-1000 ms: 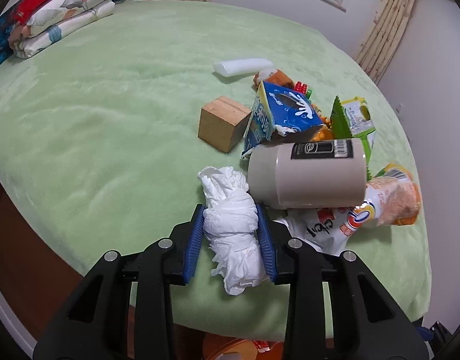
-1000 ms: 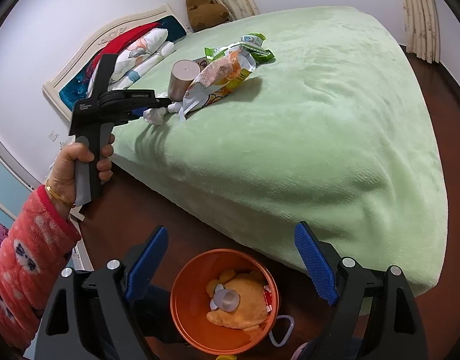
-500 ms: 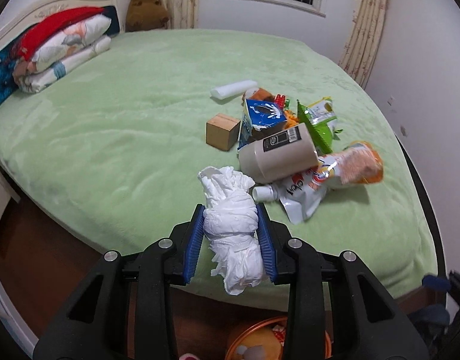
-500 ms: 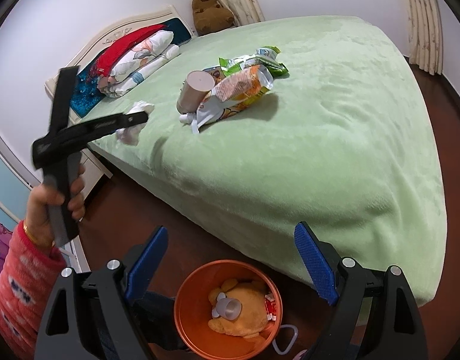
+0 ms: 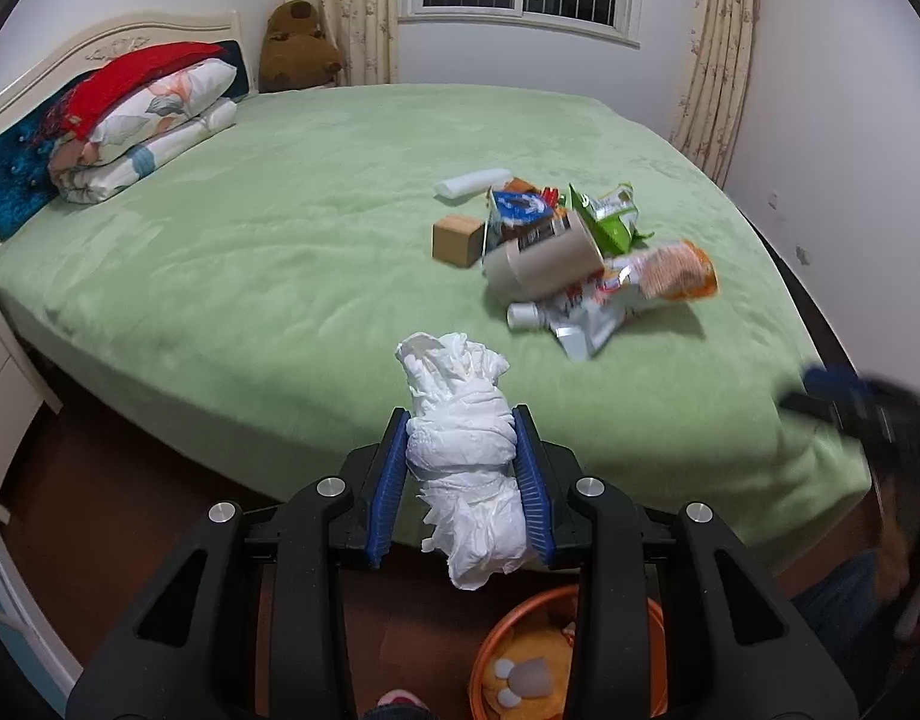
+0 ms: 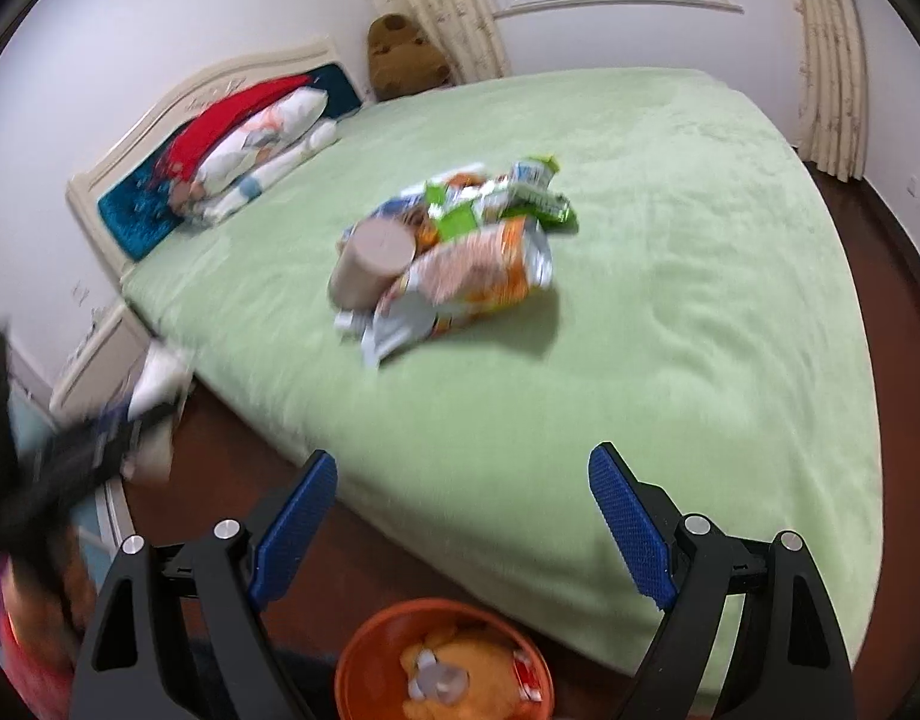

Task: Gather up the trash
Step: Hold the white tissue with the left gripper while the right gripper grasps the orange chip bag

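My left gripper is clamped on a crumpled wad of white tissue paper, its blue ribbed pads pressing both sides while the loose ends stick out above and below the jaws. The wad hangs beyond the near edge of the bed, over dark brown floor, with the round orange plastic bin below and slightly to the right of it. My right gripper stands wide open with nothing between its blue pads; it points over the near edge of the bed, and the orange bin sits directly beneath it, holding a yellow plush item and some scraps. The light green plush bedspread carries the remaining rubbish in one pile towards the right: a beige cylindrical canister on its side, an orange-and-white crinkled snack bag touching it, a green snack packet, a blue carton, a small brown cardboard cube just left of the canister, and a white roll at the far side. Folded bedding lies far left by the headboard.
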A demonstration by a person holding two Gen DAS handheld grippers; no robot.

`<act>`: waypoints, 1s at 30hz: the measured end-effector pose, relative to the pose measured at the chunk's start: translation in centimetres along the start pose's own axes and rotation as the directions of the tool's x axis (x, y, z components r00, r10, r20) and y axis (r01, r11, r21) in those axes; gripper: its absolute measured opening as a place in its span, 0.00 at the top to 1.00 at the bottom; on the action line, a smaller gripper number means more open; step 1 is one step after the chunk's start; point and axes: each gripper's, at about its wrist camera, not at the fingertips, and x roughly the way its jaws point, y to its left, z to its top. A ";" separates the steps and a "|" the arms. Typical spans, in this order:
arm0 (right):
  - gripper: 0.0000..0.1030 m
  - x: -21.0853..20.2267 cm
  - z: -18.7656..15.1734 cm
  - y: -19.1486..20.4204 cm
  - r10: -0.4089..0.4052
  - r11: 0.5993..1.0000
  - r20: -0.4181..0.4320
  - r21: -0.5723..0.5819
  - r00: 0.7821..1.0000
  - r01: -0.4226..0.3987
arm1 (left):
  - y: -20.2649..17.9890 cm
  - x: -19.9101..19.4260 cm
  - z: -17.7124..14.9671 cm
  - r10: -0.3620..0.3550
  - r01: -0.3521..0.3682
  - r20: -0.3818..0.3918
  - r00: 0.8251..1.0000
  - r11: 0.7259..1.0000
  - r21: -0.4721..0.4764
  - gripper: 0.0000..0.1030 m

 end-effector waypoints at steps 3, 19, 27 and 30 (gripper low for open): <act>0.18 1.6 1.9 -0.6 -0.006 0.996 0.019 0.085 1.000 0.005 | 0.1 -0.6 -1.8 -0.010 0.009 -0.005 1.000 1.000 -0.026 0.67; 0.41 11.8 7.7 -4.6 0.108 0.836 0.002 0.541 0.994 -0.092 | 0.9 -1.0 -5.7 -0.038 0.033 -0.048 0.998 0.995 -0.097 0.67; 0.45 7.4 8.8 -4.0 0.033 0.910 0.050 0.412 0.998 -0.051 | 0.7 -1.0 -5.5 -0.053 0.048 -0.045 0.998 0.995 -0.092 0.67; 0.45 4.5 8.9 -3.4 -0.035 0.949 0.092 0.315 0.995 0.004 | 0.2 -1.0 -5.4 -0.051 0.048 -0.045 0.998 0.996 -0.078 0.67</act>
